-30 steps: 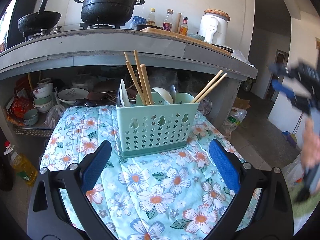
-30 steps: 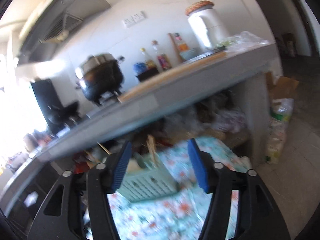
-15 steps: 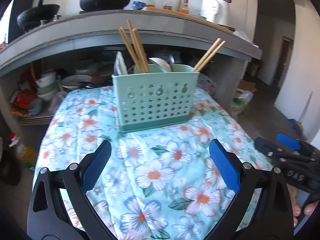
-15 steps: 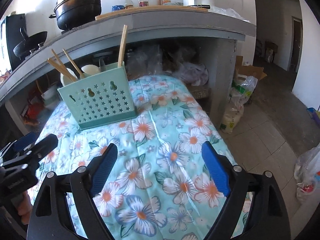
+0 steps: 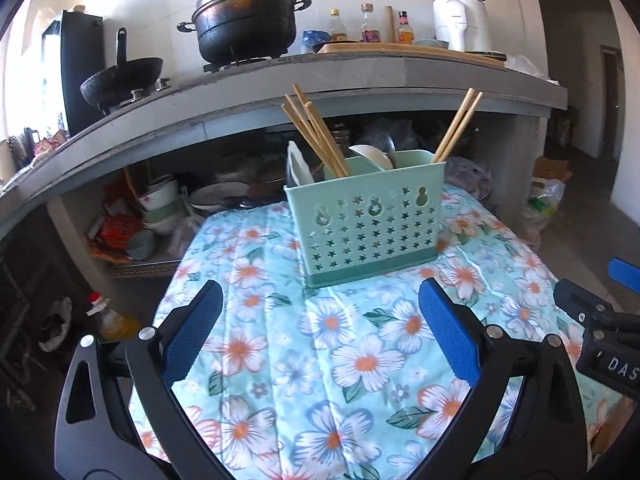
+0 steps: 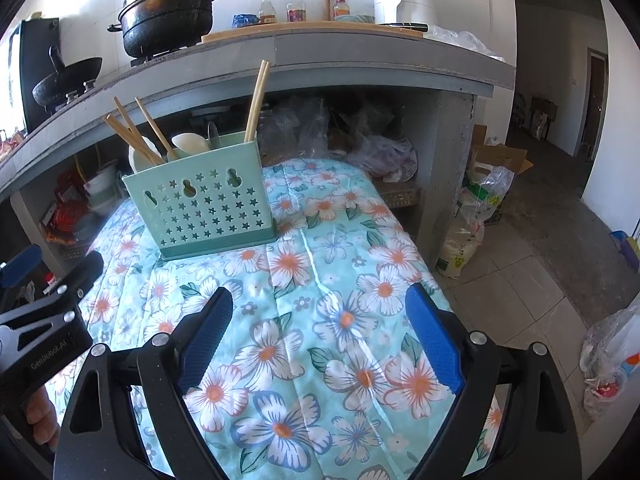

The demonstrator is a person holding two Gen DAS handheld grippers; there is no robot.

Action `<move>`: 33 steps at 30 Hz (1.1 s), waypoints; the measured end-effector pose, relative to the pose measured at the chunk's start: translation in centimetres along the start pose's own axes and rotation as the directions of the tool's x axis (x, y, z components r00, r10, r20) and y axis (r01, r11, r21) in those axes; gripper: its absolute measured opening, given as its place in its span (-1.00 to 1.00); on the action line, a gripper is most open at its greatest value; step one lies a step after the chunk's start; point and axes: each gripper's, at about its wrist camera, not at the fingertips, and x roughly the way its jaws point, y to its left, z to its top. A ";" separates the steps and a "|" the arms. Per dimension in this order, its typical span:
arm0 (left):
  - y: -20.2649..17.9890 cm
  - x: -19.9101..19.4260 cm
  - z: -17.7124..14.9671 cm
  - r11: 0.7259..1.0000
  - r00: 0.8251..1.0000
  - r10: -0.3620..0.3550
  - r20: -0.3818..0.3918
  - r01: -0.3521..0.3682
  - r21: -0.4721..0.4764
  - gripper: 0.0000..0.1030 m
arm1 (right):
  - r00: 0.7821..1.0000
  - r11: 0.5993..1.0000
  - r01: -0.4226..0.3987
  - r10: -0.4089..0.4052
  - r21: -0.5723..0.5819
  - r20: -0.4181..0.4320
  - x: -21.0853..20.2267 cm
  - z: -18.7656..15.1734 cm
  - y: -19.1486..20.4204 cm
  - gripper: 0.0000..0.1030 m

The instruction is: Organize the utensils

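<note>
A mint green utensil holder point(image 5: 370, 222) with star-shaped holes stands upright on the floral cloth; it also shows in the right wrist view point(image 6: 200, 210). Wooden chopsticks point(image 5: 316, 136) lean in its left compartment, two more chopsticks point(image 5: 456, 126) in its right end, with white spoons point(image 5: 370, 156) between. My left gripper point(image 5: 320, 328) is open and empty, hovering over the cloth in front of the holder. My right gripper point(image 6: 320, 332) is open and empty, in front of and to the right of the holder.
The floral-covered table point(image 5: 340, 380) stands before a concrete counter point(image 5: 280, 92) bearing a black pot point(image 5: 246, 24), wok point(image 5: 120, 82), bottles and a white appliance point(image 5: 460, 16). Bowls and plates point(image 5: 160, 204) sit under the counter. Bags point(image 6: 476, 216) lie on the floor at right.
Both grippers have pulled back from the holder and steadied side by side over the cloth. The right gripper swung down from the counter to face the table. Both stayed open.
</note>
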 end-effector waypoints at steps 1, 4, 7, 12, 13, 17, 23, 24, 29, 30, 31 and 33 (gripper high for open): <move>0.1 0.0 0.2 1.000 1.000 -0.007 -0.007 0.007 0.005 0.83 | 1.000 1.000 0.001 -0.001 -0.003 0.000 0.0 0.0 0.1 0.67; 0.4 0.0 0.4 1.000 1.000 -0.008 -0.023 0.008 0.000 0.83 | 1.000 1.000 0.007 -0.007 -0.018 0.004 -0.1 0.1 0.5 0.67; 0.9 0.0 0.6 0.999 0.999 0.026 -0.028 -0.027 -0.023 0.83 | 1.000 0.999 0.017 -0.016 -0.032 0.009 -0.2 0.2 0.8 0.67; 2.1 0.2 0.7 0.990 0.992 0.116 -0.040 -0.119 -0.080 0.83 | 1.000 0.998 0.028 -0.028 -0.047 0.015 -0.3 0.5 1.1 0.67; 2.3 0.4 0.7 0.988 0.991 0.127 -0.049 -0.131 -0.087 0.83 | 0.999 0.998 0.033 -0.032 -0.049 0.016 -0.3 0.6 1.0 0.67; 3.3 0.6 0.5 0.978 0.983 0.173 -0.063 -0.179 -0.107 0.83 | 0.998 0.997 0.052 -0.051 -0.052 0.033 -0.6 0.9 0.8 0.67; 3.8 0.1 0.6 0.974 0.979 0.200 -0.044 -0.203 -0.103 0.83 | 0.996 0.997 0.065 -0.062 -0.039 0.057 -0.9 1.6 -0.1 0.67; 3.8 0.0 0.7 0.974 0.979 0.201 -0.040 -0.204 -0.102 0.83 | 0.996 0.997 0.065 -0.062 -0.039 0.062 -1.0 1.7 -0.2 0.67; 3.6 -0.3 0.9 0.975 0.980 0.196 -0.035 -0.198 -0.100 0.83 | 0.995 0.997 0.063 -0.059 -0.044 0.082 -1.3 2.4 -0.3 0.67; 3.5 -0.3 0.9 0.975 0.980 0.196 -0.035 -0.198 -0.098 0.83 | 0.995 0.997 0.061 -0.057 -0.045 0.083 -1.4 2.4 -0.3 0.67; 3.4 -0.3 0.9 0.975 0.980 0.197 -0.035 -0.199 -0.097 0.83 | 0.995 0.997 0.061 -0.057 -0.046 0.085 -1.4 2.5 -0.3 0.67; 3.4 -0.4 0.9 0.975 0.979 0.200 -0.033 -0.203 -0.095 0.83 | 0.995 0.997 0.059 -0.055 -0.049 0.084 -1.4 2.5 -0.2 0.67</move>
